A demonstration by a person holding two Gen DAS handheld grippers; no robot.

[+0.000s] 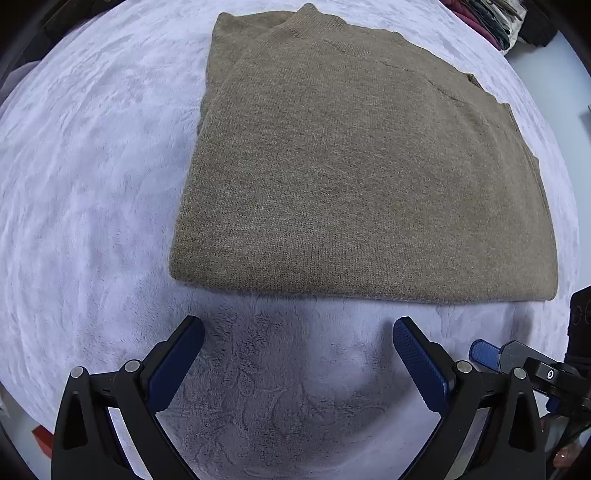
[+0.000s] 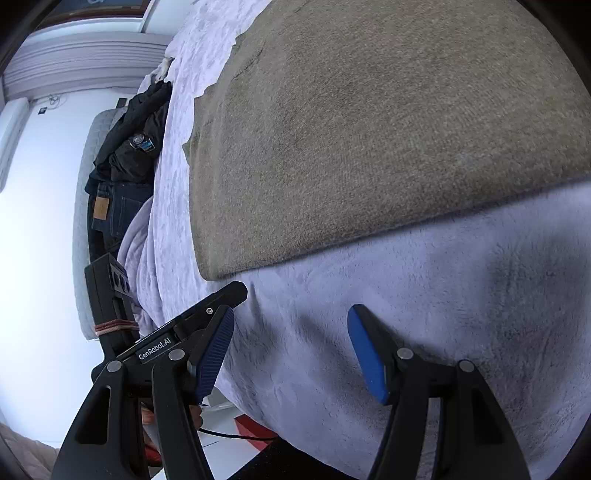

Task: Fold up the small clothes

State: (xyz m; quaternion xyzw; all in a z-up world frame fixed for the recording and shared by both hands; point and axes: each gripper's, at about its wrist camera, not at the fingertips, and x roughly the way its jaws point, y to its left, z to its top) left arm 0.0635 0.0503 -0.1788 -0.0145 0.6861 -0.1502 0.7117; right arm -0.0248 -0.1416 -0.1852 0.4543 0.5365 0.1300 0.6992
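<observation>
A brown knitted sweater (image 1: 354, 166) lies folded into a rough rectangle on a pale lilac fleece blanket (image 1: 92, 184), its collar at the far end. My left gripper (image 1: 297, 332) is open and empty, hovering just short of the sweater's near folded edge. My right gripper (image 2: 291, 325) is open and empty, close to the sweater's (image 2: 388, 129) near corner, above the blanket (image 2: 461, 295). One blue pad of the right gripper (image 1: 484, 352) shows at the right of the left wrist view.
A pile of clothes (image 1: 491, 18) lies at the far right corner. Dark garments and jeans (image 2: 122, 173) are stacked beside the blanket's edge. A black device with a rubber band (image 2: 110, 306) stands by the blanket edge. White floor lies beyond.
</observation>
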